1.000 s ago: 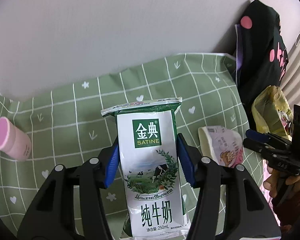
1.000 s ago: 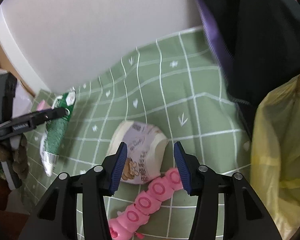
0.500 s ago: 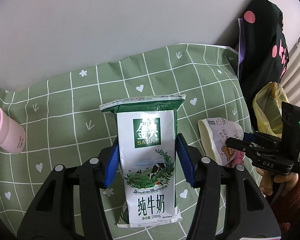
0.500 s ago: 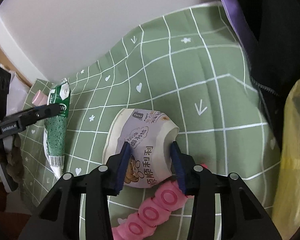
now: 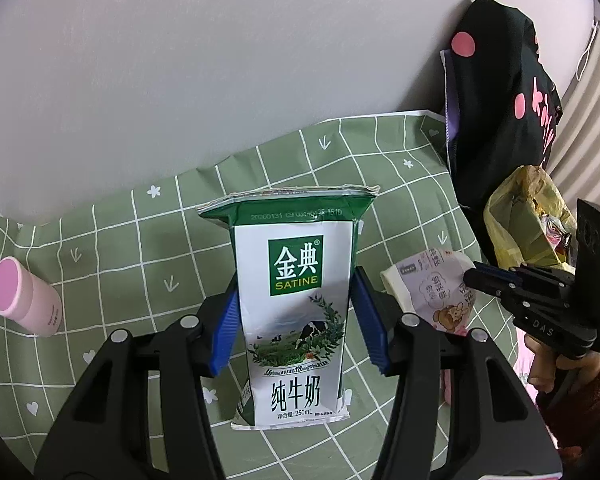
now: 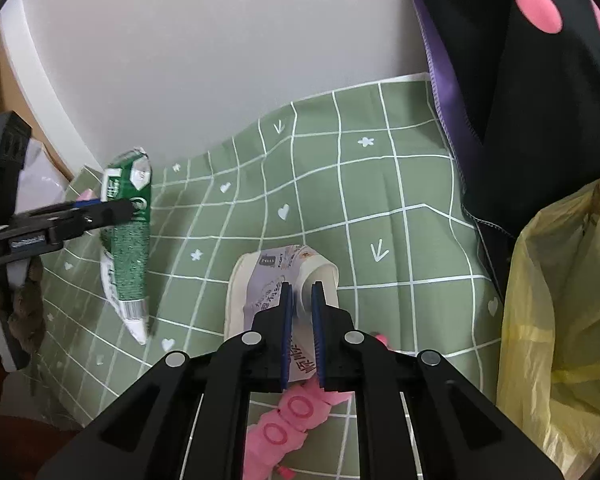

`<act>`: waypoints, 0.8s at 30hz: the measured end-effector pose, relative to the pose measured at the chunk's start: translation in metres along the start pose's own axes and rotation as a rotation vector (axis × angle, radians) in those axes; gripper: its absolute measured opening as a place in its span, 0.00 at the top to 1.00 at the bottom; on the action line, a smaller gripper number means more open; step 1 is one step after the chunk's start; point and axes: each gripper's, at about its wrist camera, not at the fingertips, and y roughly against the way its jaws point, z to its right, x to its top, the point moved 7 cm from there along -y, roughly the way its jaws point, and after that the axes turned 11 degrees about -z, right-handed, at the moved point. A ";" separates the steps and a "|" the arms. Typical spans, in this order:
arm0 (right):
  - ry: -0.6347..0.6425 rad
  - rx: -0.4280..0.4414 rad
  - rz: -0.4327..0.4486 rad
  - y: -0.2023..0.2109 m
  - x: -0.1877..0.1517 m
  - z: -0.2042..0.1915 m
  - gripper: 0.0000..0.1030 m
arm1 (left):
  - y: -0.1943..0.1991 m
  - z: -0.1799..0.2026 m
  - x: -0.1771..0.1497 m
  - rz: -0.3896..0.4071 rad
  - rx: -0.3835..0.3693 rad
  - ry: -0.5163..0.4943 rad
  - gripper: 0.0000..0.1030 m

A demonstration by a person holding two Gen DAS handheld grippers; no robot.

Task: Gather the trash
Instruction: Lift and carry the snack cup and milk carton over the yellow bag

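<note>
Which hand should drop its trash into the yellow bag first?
Right. The right gripper, just closed on the paper cup, sits beside the yellow bag; the left gripper's milk carton is farther.

milk carton (image 5: 294,304) 1 | paper cup (image 6: 280,280) 1 | pink bottle (image 5: 22,298) 1 | yellow bag (image 6: 560,312) 1

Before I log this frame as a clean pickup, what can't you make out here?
- Yellow bag: contents, right wrist view, opening faces away.
- Pink toy: most, hidden by right gripper.
- Paper cup: crushed middle, hidden by that gripper.
- Milk carton: back, left wrist view.
</note>
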 end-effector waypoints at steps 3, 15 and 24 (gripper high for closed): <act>0.005 -0.008 -0.008 -0.004 -0.004 0.001 0.67 | 0.000 0.000 -0.001 -0.003 -0.007 0.004 0.52; -0.065 0.096 -0.116 -0.061 -0.007 0.010 0.52 | -0.010 -0.009 -0.016 -0.043 0.004 0.035 0.52; 0.000 0.028 -0.024 -0.030 0.009 -0.006 0.60 | 0.013 -0.015 -0.003 0.044 0.013 0.072 0.52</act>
